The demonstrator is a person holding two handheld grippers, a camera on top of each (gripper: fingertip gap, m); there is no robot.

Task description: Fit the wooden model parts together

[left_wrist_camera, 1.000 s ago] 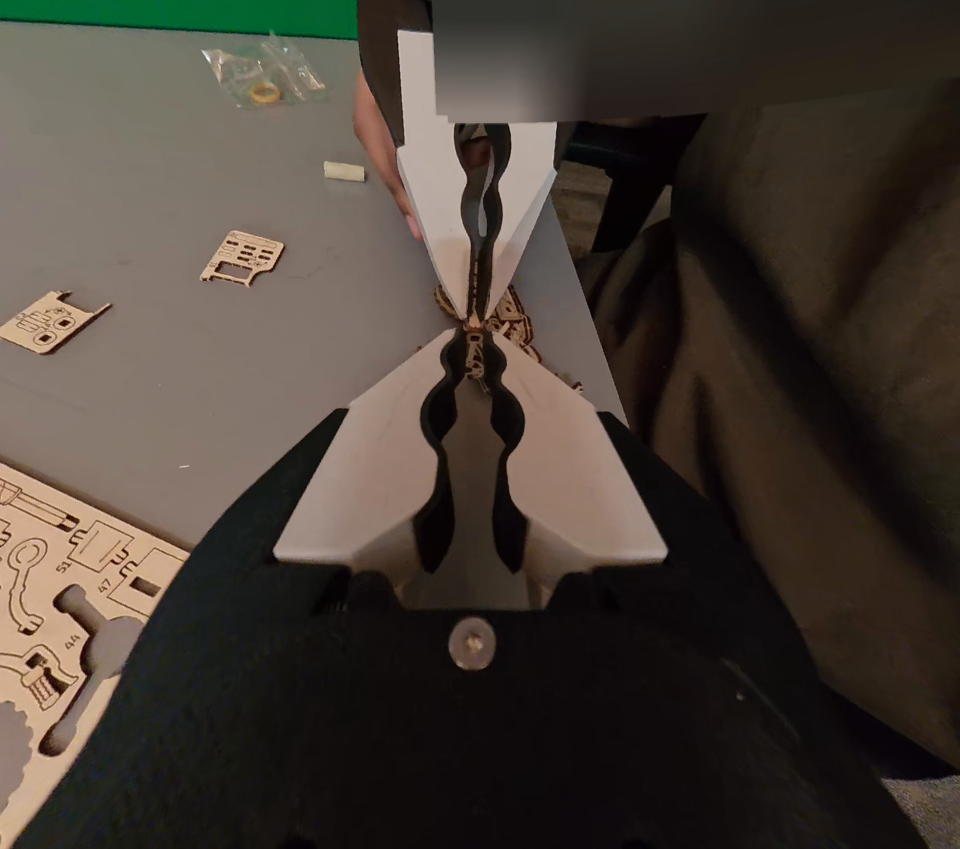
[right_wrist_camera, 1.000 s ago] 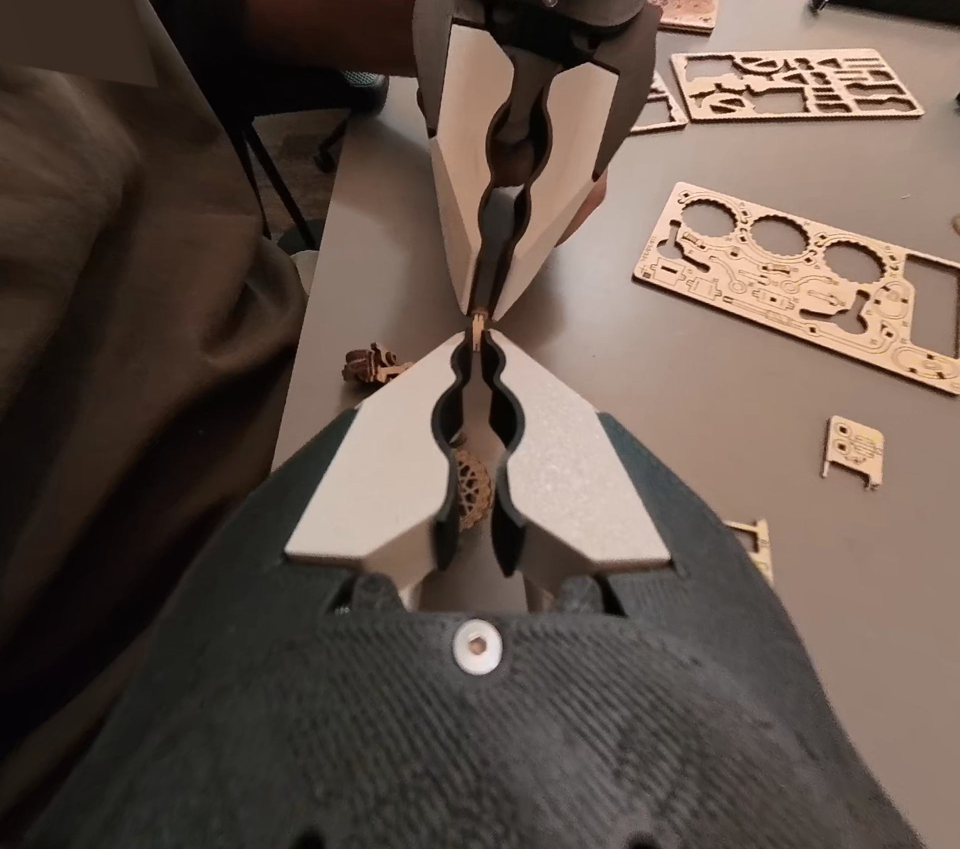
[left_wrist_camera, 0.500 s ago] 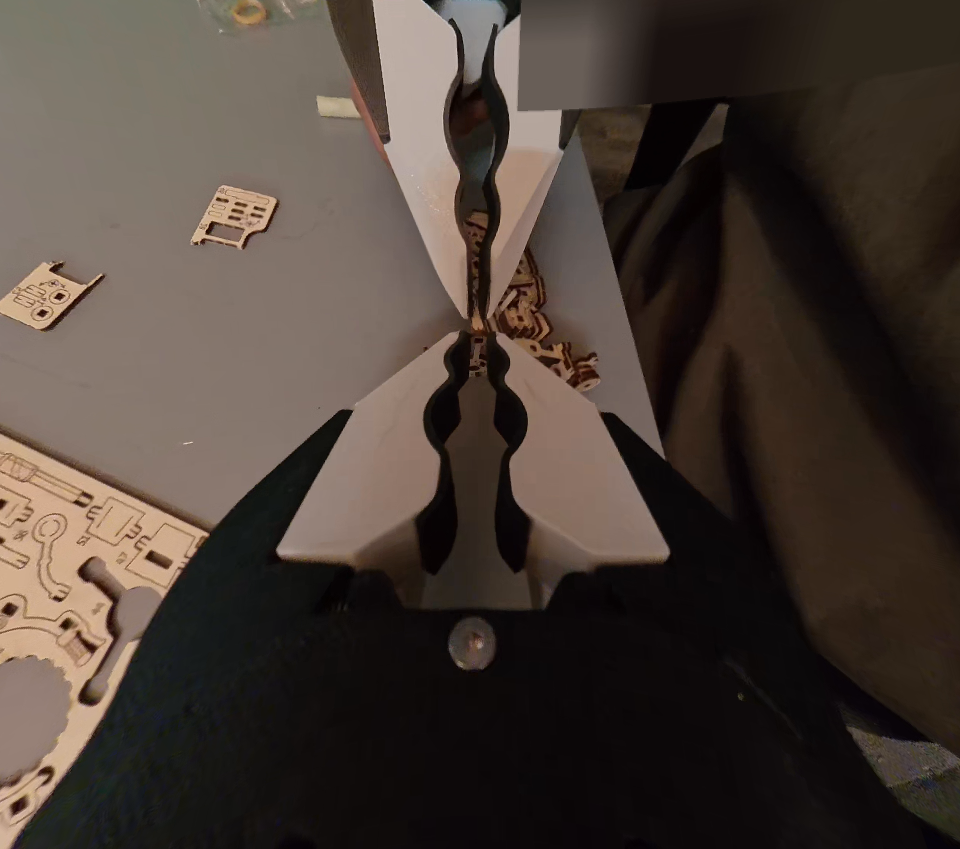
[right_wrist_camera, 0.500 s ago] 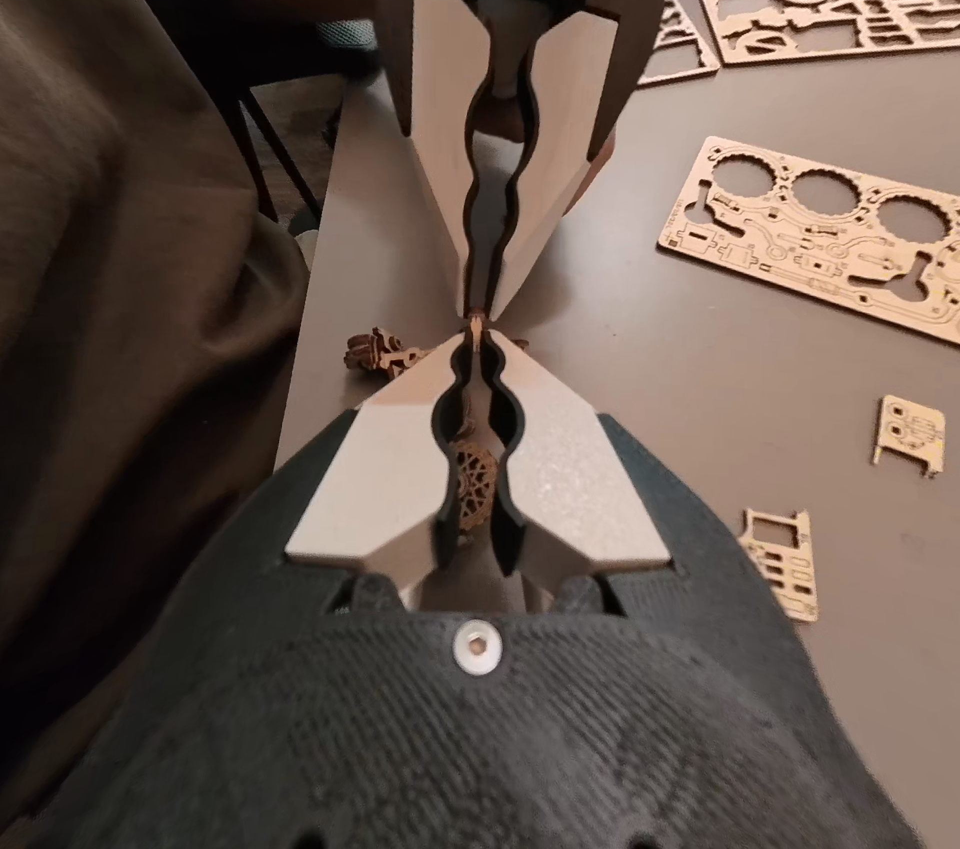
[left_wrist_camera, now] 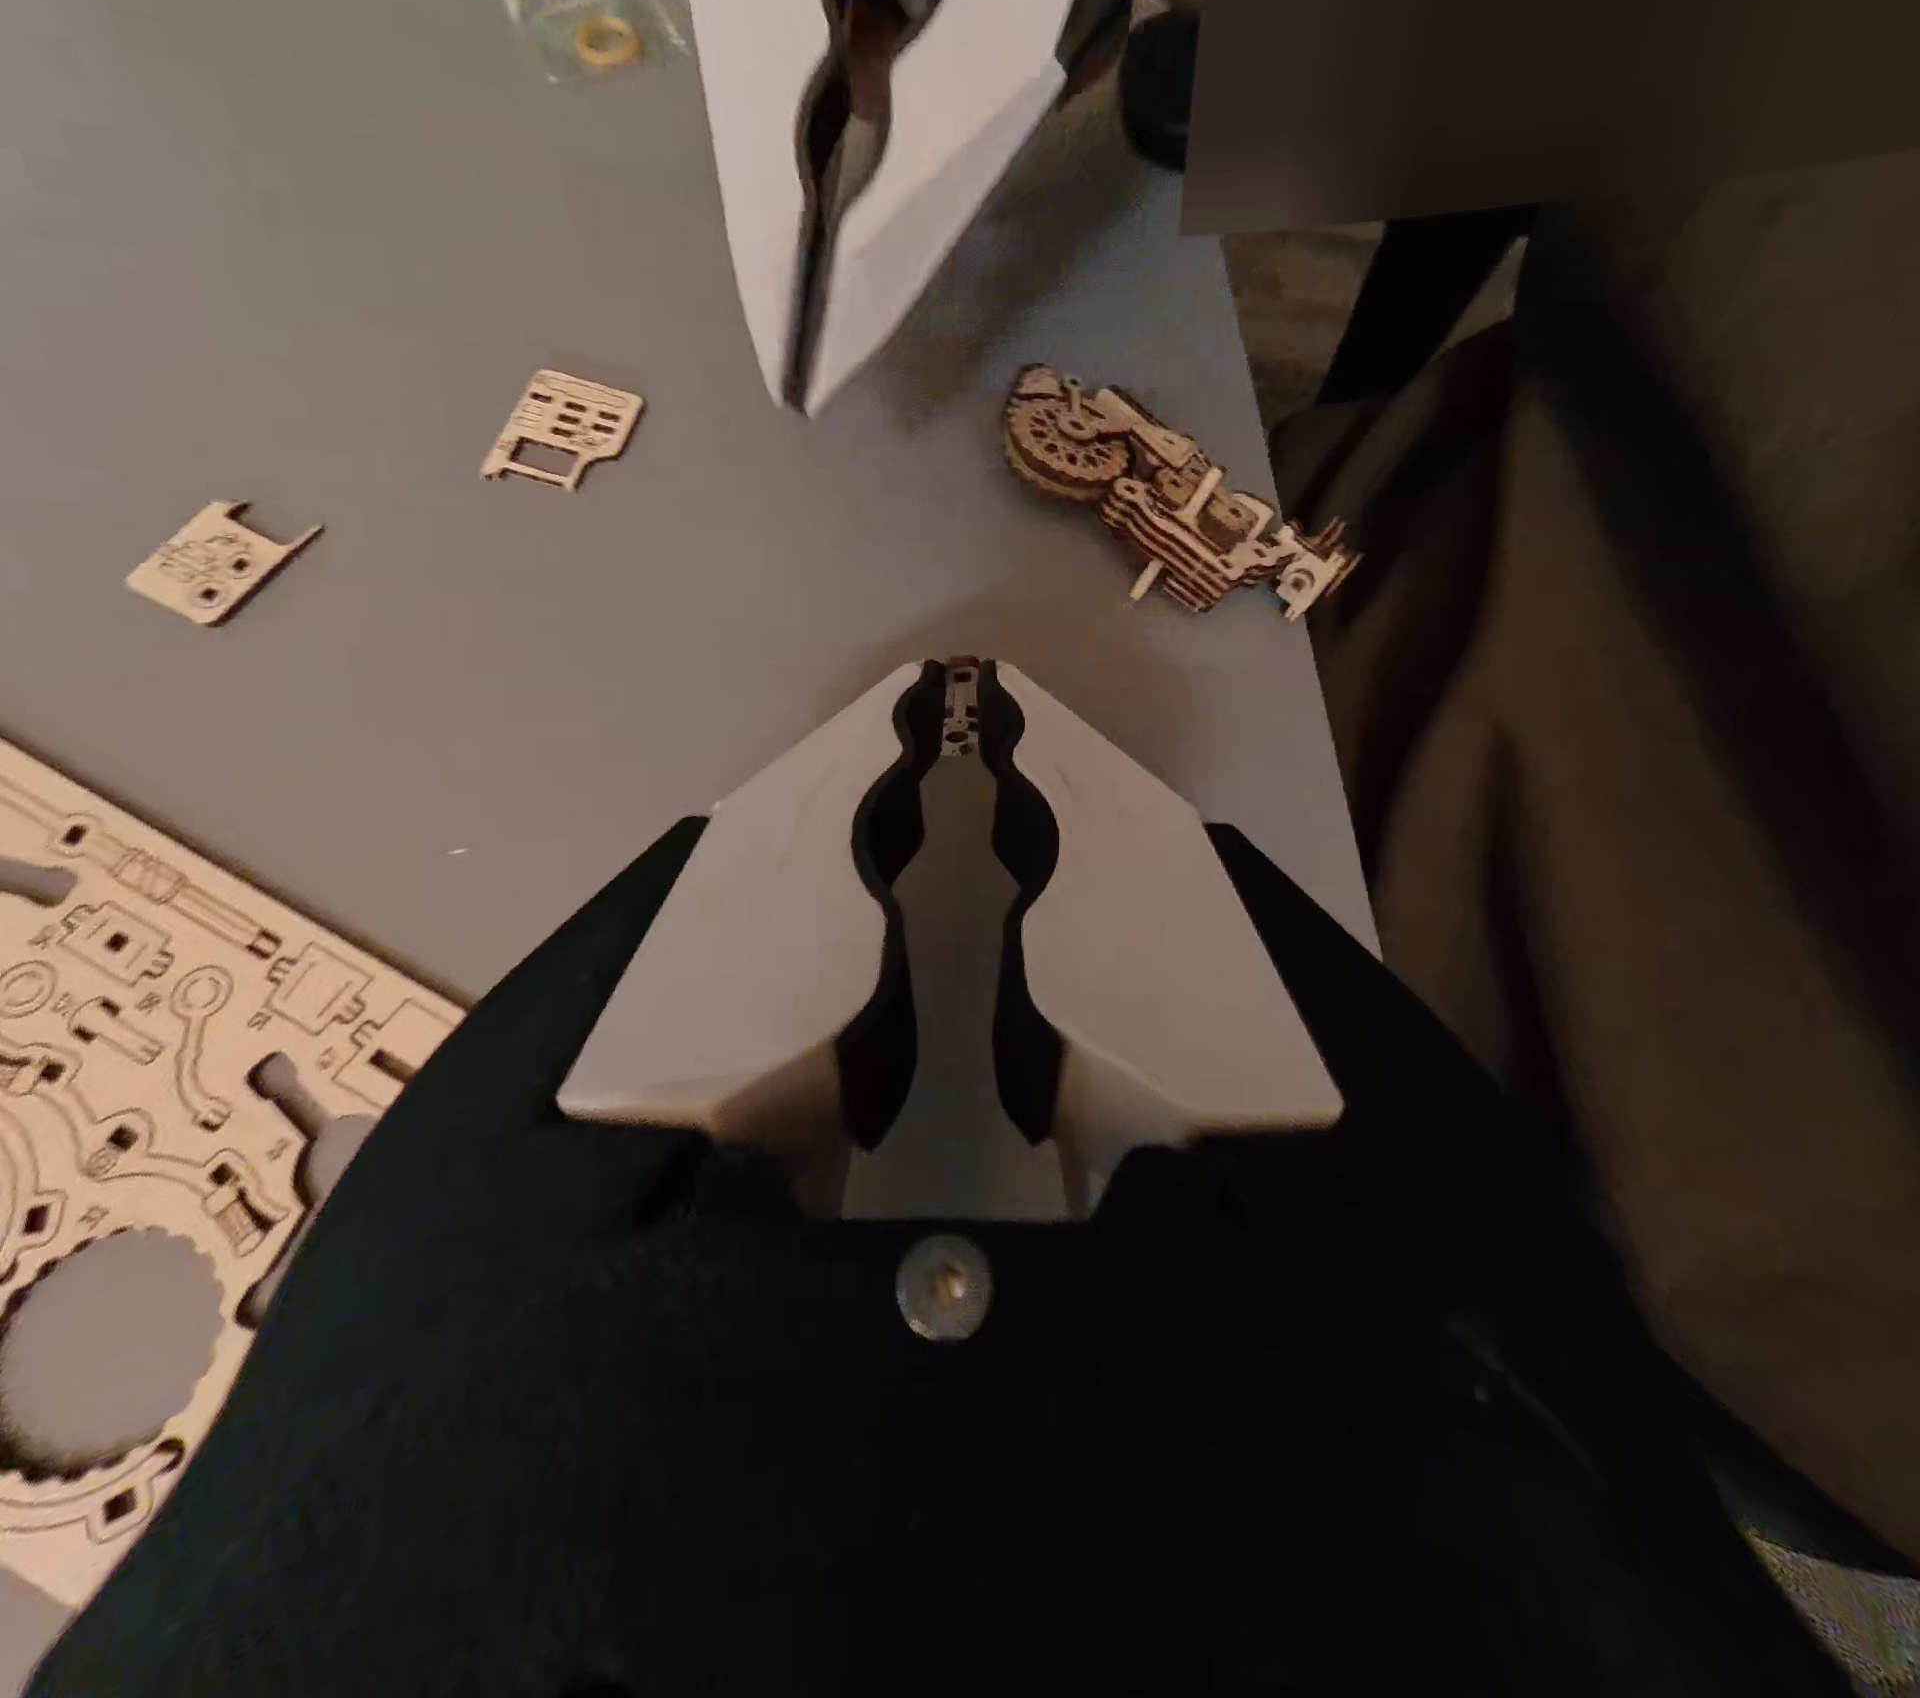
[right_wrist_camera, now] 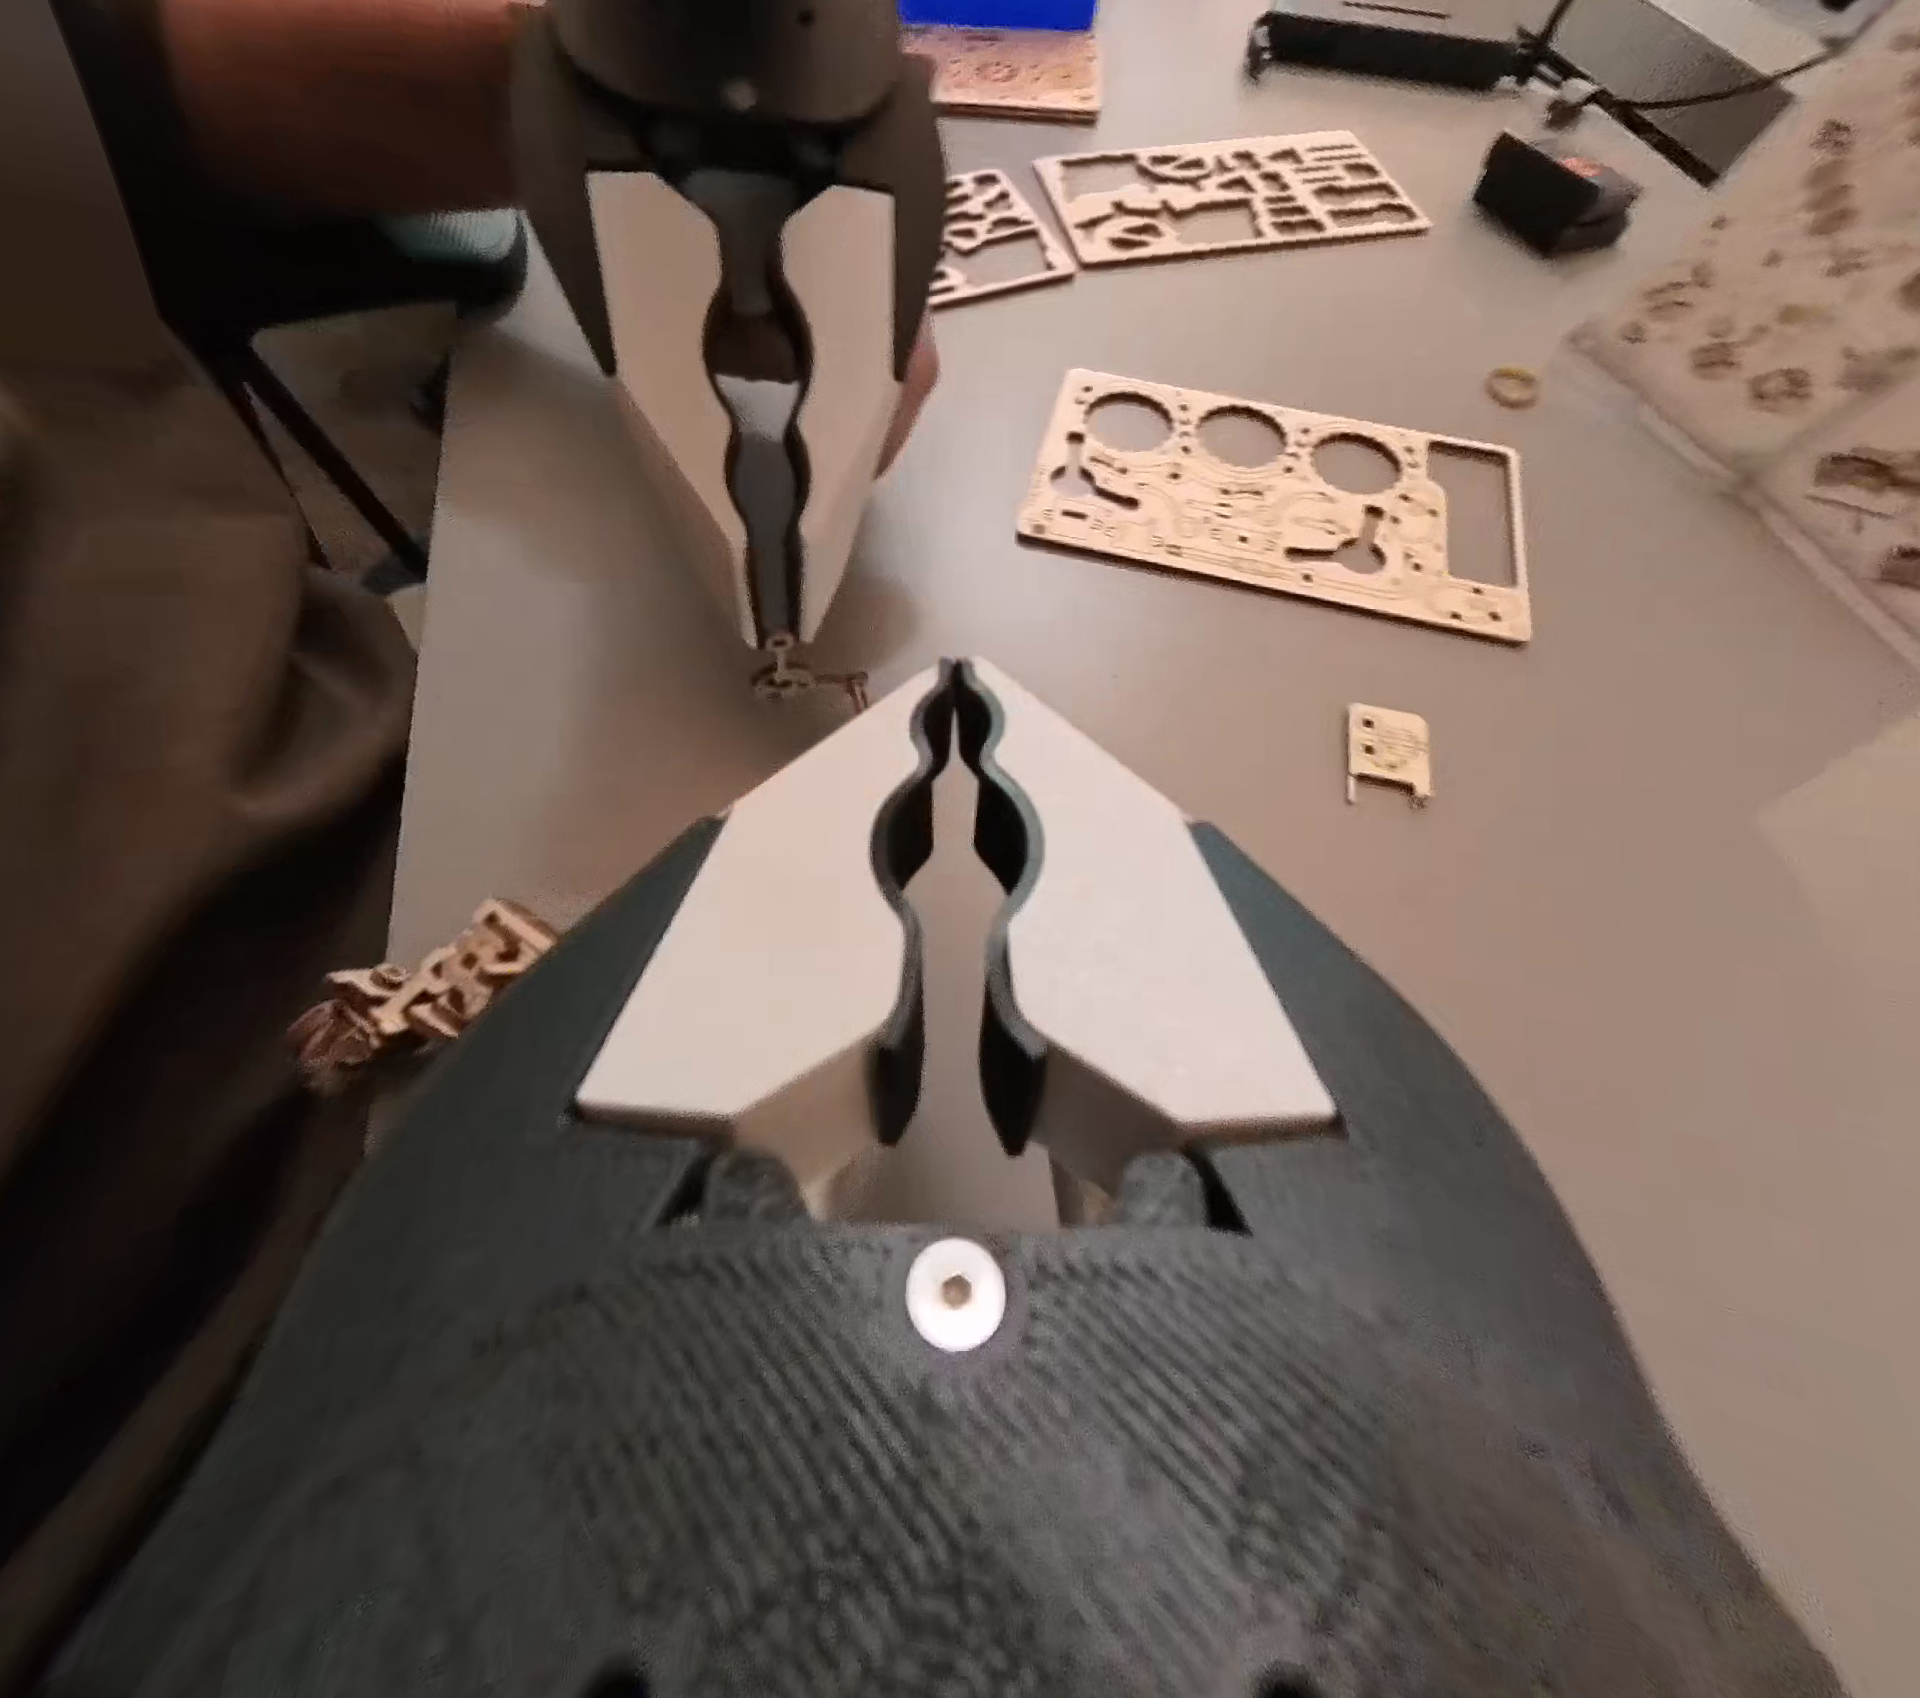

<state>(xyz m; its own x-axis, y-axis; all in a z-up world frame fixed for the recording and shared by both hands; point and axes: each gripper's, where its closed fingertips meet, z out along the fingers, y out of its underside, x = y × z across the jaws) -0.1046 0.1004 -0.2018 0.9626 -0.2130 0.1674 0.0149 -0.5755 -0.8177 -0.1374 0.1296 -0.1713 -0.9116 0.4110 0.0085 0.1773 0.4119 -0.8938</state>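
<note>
- The left gripper (left_wrist_camera: 958, 674) has its fingers clamped on a small wooden part (left_wrist_camera: 960, 706), a thin strip that sits between the tips and sticks out only a little past them.
- The right gripper (right_wrist_camera: 953, 674) has its fingers together, and I see nothing held between them; in the left wrist view it hangs farther off, above the worktop (left_wrist_camera: 416, 214).
- The half-built wooden model (left_wrist_camera: 1164, 495), with its toothed wheels, lies on the worktop near the person's edge, to the right of the left gripper and well apart from both tips.
- As I judge it, the step in hand is to bring the small part to the model and press it into its slot. To do it well, the right gripper should first take the model and keep it steady, because it lies loose.
- The part is thin, so it is better to line it up with the slot before pushing, and to push along its length, not sideways; otherwise it can snap or twist out of the fingers.
- The hold is only at the very tips, so a gentle and slow approach seems safer.
- Two loose cut pieces (left_wrist_camera: 561, 427) and a punched sheet (left_wrist_camera: 156, 1025) lie to the left; they are out of the way.
</note>
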